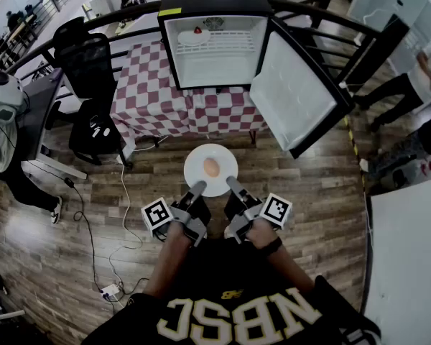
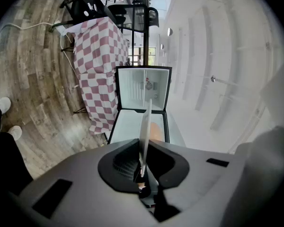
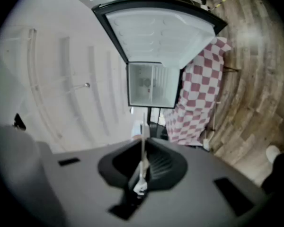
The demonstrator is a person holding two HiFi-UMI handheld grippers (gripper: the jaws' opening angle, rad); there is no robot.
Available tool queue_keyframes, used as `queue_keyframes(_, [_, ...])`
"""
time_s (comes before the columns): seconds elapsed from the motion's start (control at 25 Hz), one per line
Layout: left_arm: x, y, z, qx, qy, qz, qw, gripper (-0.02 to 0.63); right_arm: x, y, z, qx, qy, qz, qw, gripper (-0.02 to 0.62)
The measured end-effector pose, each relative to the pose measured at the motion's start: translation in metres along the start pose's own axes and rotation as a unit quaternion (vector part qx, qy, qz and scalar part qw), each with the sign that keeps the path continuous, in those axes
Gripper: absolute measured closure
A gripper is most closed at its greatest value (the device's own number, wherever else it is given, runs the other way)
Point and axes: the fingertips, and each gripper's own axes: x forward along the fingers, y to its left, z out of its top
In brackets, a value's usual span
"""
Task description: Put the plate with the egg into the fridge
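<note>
A white plate [image 1: 201,178] with a brown egg [image 1: 211,167] on it hangs level above the wood floor in the head view. My left gripper [image 1: 198,187] is shut on the plate's near left rim, and my right gripper [image 1: 232,184] is shut on its near right rim. In the left gripper view the plate [image 2: 145,126] shows edge-on between the jaws, with the egg [image 2: 155,129] beside it. The right gripper view shows the plate's rim [image 3: 143,141] edge-on between its jaws. Ahead stands the small black fridge [image 1: 215,38], its door [image 1: 294,95] swung open to the right.
The fridge stands on a table with a red and white checked cloth [image 1: 154,95]. A white dish [image 1: 194,37] lies on the fridge's upper shelf. A black office chair [image 1: 93,85] is at the left, cables [image 1: 111,290] trail on the floor, and a person [image 1: 402,92] stands at the right.
</note>
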Motion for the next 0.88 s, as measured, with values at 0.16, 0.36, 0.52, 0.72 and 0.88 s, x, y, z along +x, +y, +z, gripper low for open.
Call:
queue_keyframes(0.16, [0.002,-0.002,-0.009,0.013,0.006,0.007,0.9999,0.565,-0.008,0.002,0.005,-0.012,0.009,-0.003,1.000,0.558])
queue_keyframes(0.36, [0.011,0.001,-0.017,0.007,-0.001,0.015,0.9999,0.565,-0.014,-0.002,0.014,0.003,0.005,-0.011,1.000,0.558])
queue_keyframes(0.52, [0.021,0.001,-0.024,0.012,-0.004,0.019,0.9997,0.565,-0.019,-0.002,0.027,0.007,-0.001,-0.011,1.000,0.558])
queue_keyframes(0.72, [0.033,0.003,-0.036,0.008,-0.017,0.016,0.9997,0.565,-0.029,-0.009,0.040,0.026,-0.002,-0.005,1.000,0.558])
queue_keyframes(0.88, [0.036,0.010,-0.045,-0.003,-0.025,0.021,0.9995,0.565,-0.037,-0.010,0.046,0.019,0.004,-0.004,1.000,0.558])
